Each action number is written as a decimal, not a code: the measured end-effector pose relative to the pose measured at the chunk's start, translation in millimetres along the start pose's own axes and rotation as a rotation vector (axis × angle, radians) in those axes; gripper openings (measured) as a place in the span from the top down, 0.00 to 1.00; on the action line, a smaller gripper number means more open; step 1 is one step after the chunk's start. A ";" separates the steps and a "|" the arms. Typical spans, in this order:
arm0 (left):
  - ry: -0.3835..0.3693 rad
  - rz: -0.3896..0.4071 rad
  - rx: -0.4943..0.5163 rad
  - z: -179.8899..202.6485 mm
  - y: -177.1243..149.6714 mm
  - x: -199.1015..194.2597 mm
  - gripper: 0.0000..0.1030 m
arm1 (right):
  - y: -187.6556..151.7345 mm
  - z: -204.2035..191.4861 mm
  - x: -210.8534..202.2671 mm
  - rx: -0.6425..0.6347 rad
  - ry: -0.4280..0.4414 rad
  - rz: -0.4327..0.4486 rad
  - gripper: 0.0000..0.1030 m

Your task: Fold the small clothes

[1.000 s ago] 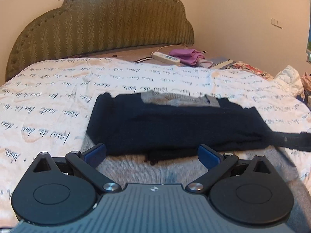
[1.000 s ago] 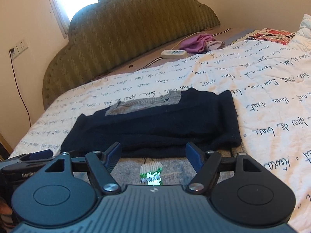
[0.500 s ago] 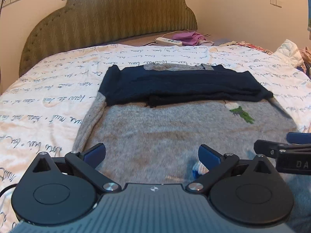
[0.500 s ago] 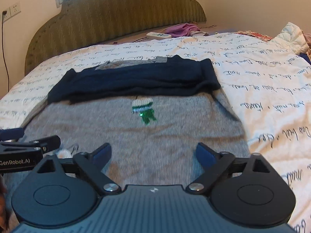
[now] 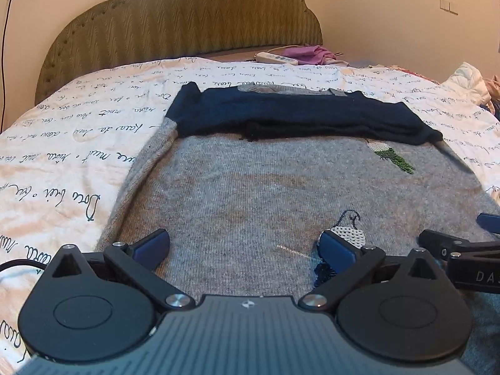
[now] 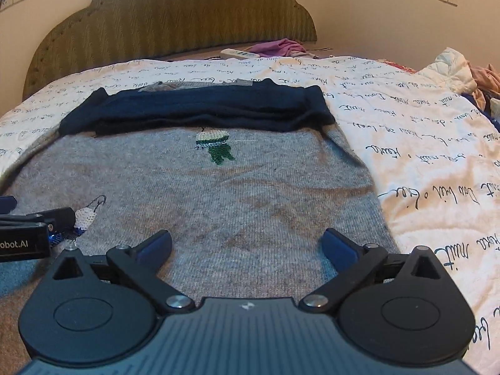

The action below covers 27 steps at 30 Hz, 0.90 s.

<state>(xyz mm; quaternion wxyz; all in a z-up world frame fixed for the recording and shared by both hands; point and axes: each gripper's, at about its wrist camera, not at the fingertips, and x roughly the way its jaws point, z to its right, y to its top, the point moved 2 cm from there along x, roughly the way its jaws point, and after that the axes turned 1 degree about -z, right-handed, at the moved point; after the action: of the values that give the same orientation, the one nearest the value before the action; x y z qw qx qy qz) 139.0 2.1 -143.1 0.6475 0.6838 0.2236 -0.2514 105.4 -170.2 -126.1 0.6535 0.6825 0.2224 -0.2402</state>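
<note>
Sweater (image 5: 250,193) first: the grey knit lies flat on the script-printed bedspread (image 5: 78,143), filling the middle of both views, with its dark navy sleeves (image 6: 200,109) already folded across the upper part, below the headboard (image 5: 175,22). Your left gripper (image 5: 243,245) sits at the lower centre of its frame with jaws apart and only flat knit between them, nothing pinched. Your right gripper (image 6: 247,245) has just been opening and now stands wide, again over bare fabric, with the hem below the frame edge. Expect the knit to be soft, light and limp; it will sag and stretch if you lift from one point, and it may drag on the bedspread. Take hold at the near hem, one gripper towards each lower corner, pinching both layers together. Avoid clamping on the embroidered bird (image 5: 350,231) or the green figure (image 6: 215,150), where threads could snag.
</note>
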 end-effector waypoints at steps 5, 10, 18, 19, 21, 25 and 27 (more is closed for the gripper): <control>0.004 0.000 0.005 1.1 -0.4 1.1 0.00 | 0.2 1.2 0.2 0.004 0.004 -0.001 0.00; 0.004 0.000 0.006 1.7 -0.5 0.8 0.00 | 0.5 1.4 0.4 0.004 0.005 -0.001 0.00; 0.004 0.000 0.006 1.7 -0.6 0.7 0.00 | 0.1 1.3 0.3 0.004 0.005 -0.001 0.00; 0.004 0.001 0.006 1.8 -0.6 0.8 0.00 | 0.1 1.3 0.4 0.004 0.005 -0.001 0.00; 0.005 0.001 0.007 1.6 -0.6 0.7 0.00 | 0.2 1.3 0.3 0.004 0.006 -0.001 0.00; 0.005 0.001 0.007 1.7 -0.6 0.8 0.00 | 0.2 1.4 0.2 0.004 0.006 -0.001 0.00; 0.005 0.001 0.007 1.7 -0.6 0.8 0.00 | 0.2 1.4 0.2 0.004 0.005 -0.001 0.00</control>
<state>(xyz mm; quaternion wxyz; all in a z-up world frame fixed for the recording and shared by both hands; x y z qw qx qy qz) 139.1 0.4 -144.2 0.6447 0.6867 0.2241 -0.2502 105.6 -171.6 -126.2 0.6514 0.6843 0.2241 -0.2392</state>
